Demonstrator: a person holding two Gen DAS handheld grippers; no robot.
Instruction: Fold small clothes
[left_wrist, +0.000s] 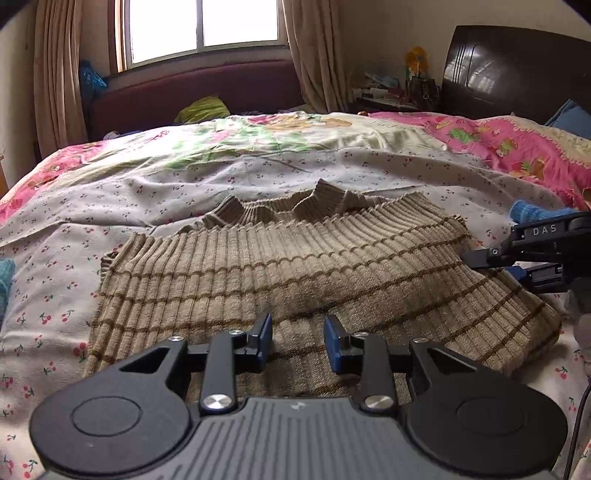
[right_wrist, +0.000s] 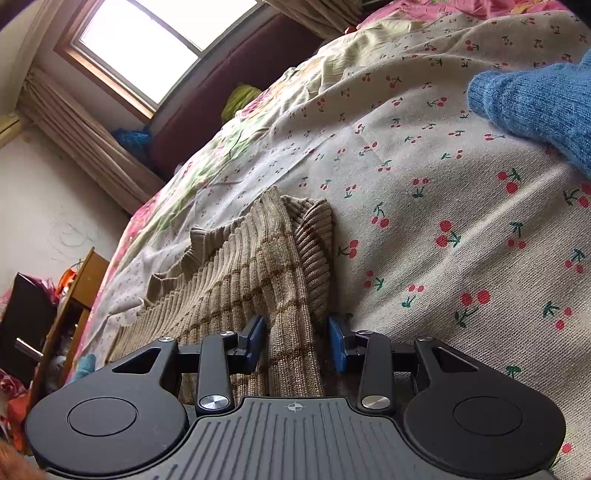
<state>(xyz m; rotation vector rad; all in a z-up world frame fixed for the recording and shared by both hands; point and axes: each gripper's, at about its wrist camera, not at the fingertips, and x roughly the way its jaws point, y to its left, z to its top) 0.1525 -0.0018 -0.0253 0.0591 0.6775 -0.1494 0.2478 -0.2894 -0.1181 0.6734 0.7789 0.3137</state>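
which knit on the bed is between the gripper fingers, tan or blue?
The tan striped ribbed sweater; the blue knit lies apart on the cherry-print sheet.

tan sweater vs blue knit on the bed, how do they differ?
The tan sweater is ribbed with brown stripes; the blue knit is plain and fuzzy. The sweater lies spread between both grippers; the blue knit sits off to the right, untouched. Both rest on the cherry-print sheet.

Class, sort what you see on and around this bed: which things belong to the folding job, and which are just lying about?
Part of the job:
- beige striped sweater
- left gripper
- right gripper
- cherry-print sheet, the work surface

Just lying about:
- blue knit garment
- green cloth
- cluttered nightstand
- curtains
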